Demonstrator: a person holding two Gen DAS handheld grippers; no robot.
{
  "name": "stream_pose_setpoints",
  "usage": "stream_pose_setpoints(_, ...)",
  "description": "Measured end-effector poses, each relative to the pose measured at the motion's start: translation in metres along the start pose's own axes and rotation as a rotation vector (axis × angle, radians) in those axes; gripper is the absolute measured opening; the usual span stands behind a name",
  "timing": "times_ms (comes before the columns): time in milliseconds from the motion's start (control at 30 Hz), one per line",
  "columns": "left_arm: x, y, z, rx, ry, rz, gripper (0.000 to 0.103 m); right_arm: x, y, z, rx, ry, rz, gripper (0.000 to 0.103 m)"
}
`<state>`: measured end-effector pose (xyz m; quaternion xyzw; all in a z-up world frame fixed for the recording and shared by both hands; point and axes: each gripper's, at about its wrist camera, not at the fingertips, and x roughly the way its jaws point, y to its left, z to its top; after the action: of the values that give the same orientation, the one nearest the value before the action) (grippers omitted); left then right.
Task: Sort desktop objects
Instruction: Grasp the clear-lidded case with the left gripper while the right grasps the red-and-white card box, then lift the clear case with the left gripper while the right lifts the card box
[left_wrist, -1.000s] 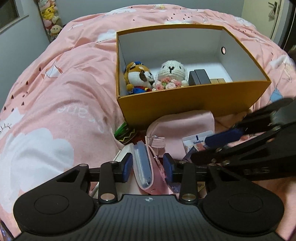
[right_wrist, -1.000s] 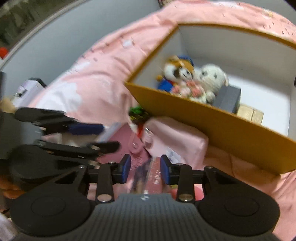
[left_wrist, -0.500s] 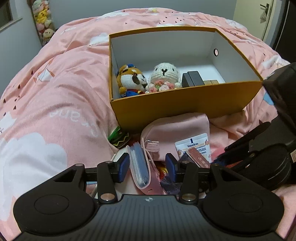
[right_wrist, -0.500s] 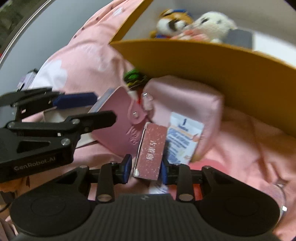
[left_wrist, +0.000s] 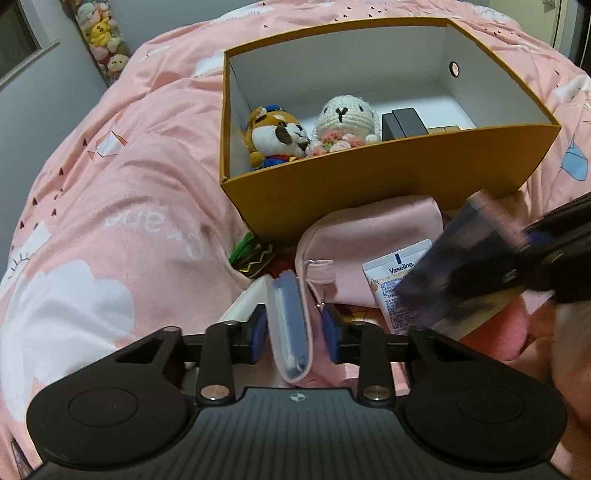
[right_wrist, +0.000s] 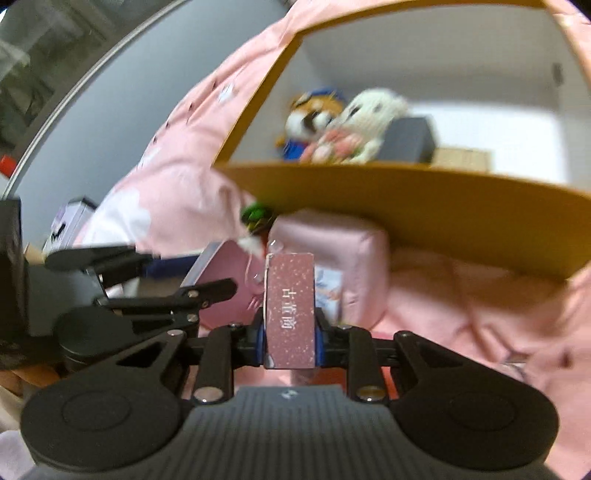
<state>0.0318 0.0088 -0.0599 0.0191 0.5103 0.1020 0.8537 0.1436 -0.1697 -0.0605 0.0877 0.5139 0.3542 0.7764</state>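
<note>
1. Pink bedding (left_wrist: 110, 206) with cloud prints is serving as the work surface, and the open orange box (left_wrist: 369, 184) is sitting on it toward the far side, already holding a fox plush (left_wrist: 277, 138), a white crocheted bunny (left_wrist: 345, 118), a dark box (left_wrist: 404, 123) and some wooden blocks (right_wrist: 461, 158).

2. Starting at the left, the left gripper (left_wrist: 293, 328) is straddling the pink glasses case (left_wrist: 290, 325), which is lying near the front edge of the pile. Its jaws have just been closing around the case, narrower than half a second ago, but I cannot tell whether the pads are pressing it yet.

3. Moving rightward, a green and yellow trinket (left_wrist: 251, 254), a pink pouch (left_wrist: 369, 236) and a Vaseline tube (left_wrist: 399, 280) are waiting on the bedding just in front of the box wall.

4. At the right, the right gripper (right_wrist: 290, 341) is clamping a small pink speckled carton (right_wrist: 291, 314), pads tight on both sides. Its jaws have just been closing; 1 second ago nothing was gripped between them, and half a second ago the carton was only loosely framed and tilted.

5. Now the carton is standing straight in the grip and looks lifted off the pile; in the left wrist view it is showing as a dark blur crossing over the tube.

6. Judging from this, 1 more item is getting ready for the box, with the case probably following.
</note>
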Motion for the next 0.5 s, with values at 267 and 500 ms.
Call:
stream_pose_setpoints(267,-0.033,-0.010,0.001,0.057,-0.051,-0.064,0.019,-0.046,-0.018,-0.010,0.046,-0.052,-0.055,0.025)
stream_pose_setpoints(500,-0.052,-0.019,0.007,0.168,-0.035,-0.141,0.018,-0.054,-0.036,-0.011,0.020,-0.023,-0.170,0.026)
